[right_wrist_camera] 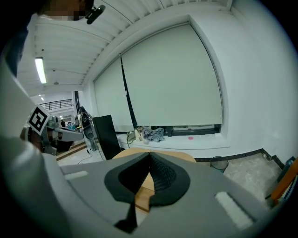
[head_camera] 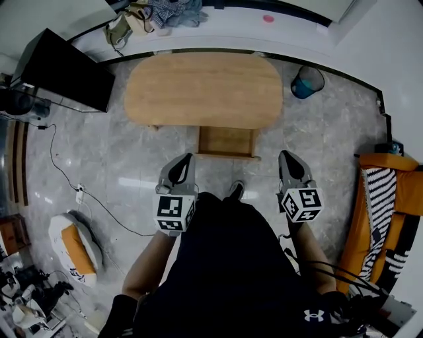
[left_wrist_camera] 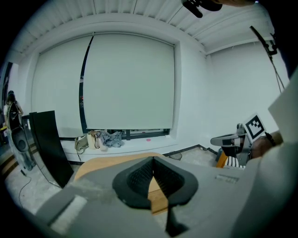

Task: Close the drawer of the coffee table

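Note:
The oval wooden coffee table [head_camera: 203, 89] stands on the grey marble floor in front of me. Its drawer [head_camera: 227, 142] is pulled out toward me from the near side. My left gripper [head_camera: 188, 157] hangs shut and empty just left of the drawer's front, short of touching it. My right gripper [head_camera: 285, 154] is shut and empty a little to the right of the drawer. In the left gripper view the shut jaws [left_wrist_camera: 153, 159] point over the tabletop [left_wrist_camera: 107, 162], with the right gripper [left_wrist_camera: 233, 138] off to the side. The right gripper view shows its jaws [right_wrist_camera: 150, 155] closed above the table [right_wrist_camera: 172, 155].
A black flat panel [head_camera: 63, 69] leans at the left and a blue waste bin [head_camera: 307, 82] sits right of the table. A cable [head_camera: 66, 178] and an orange-white bag [head_camera: 76, 247] lie on the floor left. An orange striped seat [head_camera: 386, 211] is at right. Clothes [head_camera: 165, 13] lie on the sill.

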The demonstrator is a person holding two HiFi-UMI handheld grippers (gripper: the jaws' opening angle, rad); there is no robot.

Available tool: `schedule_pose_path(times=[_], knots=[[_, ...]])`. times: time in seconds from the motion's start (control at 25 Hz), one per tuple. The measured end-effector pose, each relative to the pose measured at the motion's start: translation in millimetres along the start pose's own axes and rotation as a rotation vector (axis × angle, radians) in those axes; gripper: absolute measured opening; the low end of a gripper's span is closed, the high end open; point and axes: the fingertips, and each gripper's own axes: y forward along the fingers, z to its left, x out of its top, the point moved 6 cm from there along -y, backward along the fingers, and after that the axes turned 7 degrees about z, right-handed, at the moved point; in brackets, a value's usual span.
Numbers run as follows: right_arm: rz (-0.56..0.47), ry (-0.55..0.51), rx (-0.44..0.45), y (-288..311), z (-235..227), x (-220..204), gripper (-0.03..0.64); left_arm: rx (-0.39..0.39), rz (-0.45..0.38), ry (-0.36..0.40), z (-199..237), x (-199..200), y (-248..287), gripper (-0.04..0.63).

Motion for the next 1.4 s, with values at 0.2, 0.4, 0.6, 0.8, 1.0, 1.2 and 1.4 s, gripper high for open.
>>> schedule_pose_path(times=[0.2,0.4,0.6,0.8,1.0,1.2,1.4], knots=[[0.056,0.015,-0.018,17.5,-6.3,-11.9,0.002,-0.001,0.048,0.014,19.5,-8.3,14.9,0.002],[0.116,0.037,-0.047,39.2,-10.0,-25.1,0.002,-0.030,0.124,0.078,40.6,-28.2,39.9,0.002],[0.154,0.048,-0.055,69.6,-9.4,-45.2,0.003,-0.017,0.138,0.230,56.1,-63.7,74.2,0.002],[0.191,0.065,-0.053,85.9,-12.9,-77.1,0.003,-0.053,0.190,0.312,62.6,-105.4,101.0,0.002],[0.266,0.051,-0.034,113.3,-34.6,-124.2,0.003,-0.088,0.250,0.404,72.1,-142.5,146.8,0.002],[0.326,0.018,-0.021,134.8,-49.7,-163.5,0.003,-0.124,0.296,0.421,80.6,-182.0,181.2,0.002],[0.375,-0.020,0.001,161.1,-61.1,-202.3,0.003,-0.146,0.359,0.435,87.7,-234.4,206.5,0.003]])
